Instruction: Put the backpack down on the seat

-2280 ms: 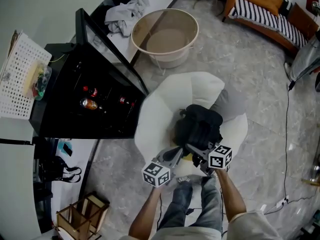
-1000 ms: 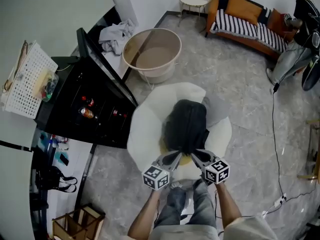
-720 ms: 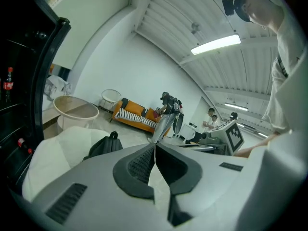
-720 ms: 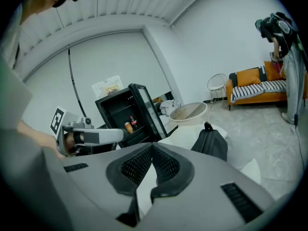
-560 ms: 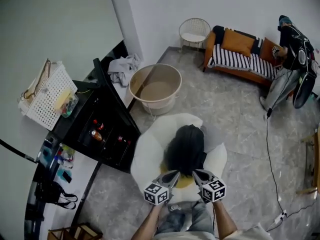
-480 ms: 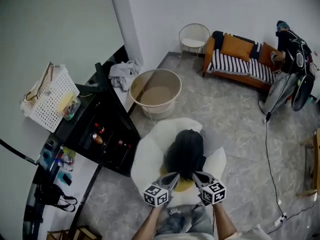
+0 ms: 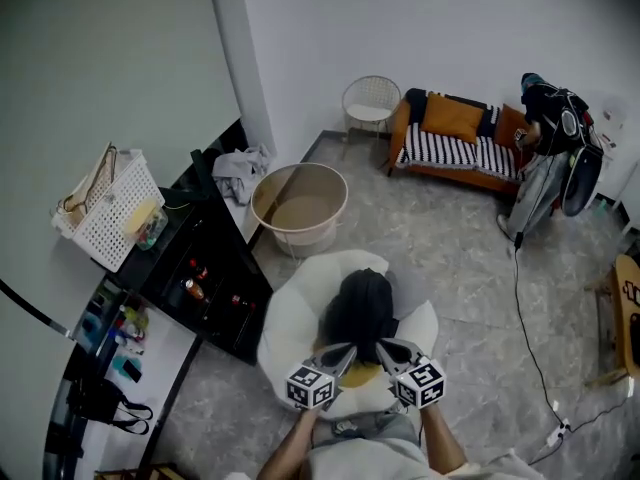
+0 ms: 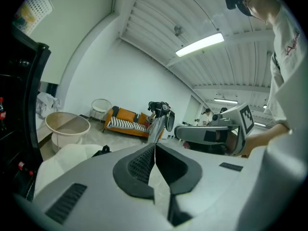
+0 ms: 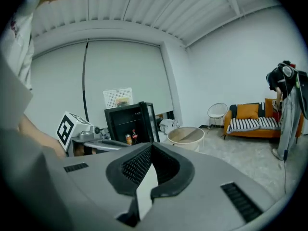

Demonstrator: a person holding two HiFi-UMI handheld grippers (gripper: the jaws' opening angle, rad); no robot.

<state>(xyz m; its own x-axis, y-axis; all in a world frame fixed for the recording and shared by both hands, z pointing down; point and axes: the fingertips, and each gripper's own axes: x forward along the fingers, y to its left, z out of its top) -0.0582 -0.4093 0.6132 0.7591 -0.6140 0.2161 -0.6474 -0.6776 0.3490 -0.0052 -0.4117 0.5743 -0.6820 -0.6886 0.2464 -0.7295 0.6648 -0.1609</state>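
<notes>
The black backpack (image 7: 360,308) lies on the white beanbag seat (image 7: 290,323) in the head view, with nothing holding it. Both grippers hover just in front of it, near the person's legs. My left gripper (image 7: 343,350) is shut, its pads meeting with nothing between them (image 8: 155,148). My right gripper (image 7: 386,347) is also shut and empty (image 9: 151,153). The left gripper view catches a corner of the backpack (image 8: 101,151) on the seat (image 8: 67,154) far below, and the right gripper (image 8: 211,134) alongside.
A black glass-door fridge (image 7: 205,268) stands left of the seat, with a white basket (image 7: 108,208) on top. A beige tub (image 7: 298,203) sits behind the seat. Farther back are a wire chair (image 7: 370,103), a striped sofa (image 7: 455,150) and a cable (image 7: 527,318) on the floor.
Both grippers have let go of the backpack, lifted and drawn back from it. The backpack stays on the seat. The head view has risen and shows more of the room.
</notes>
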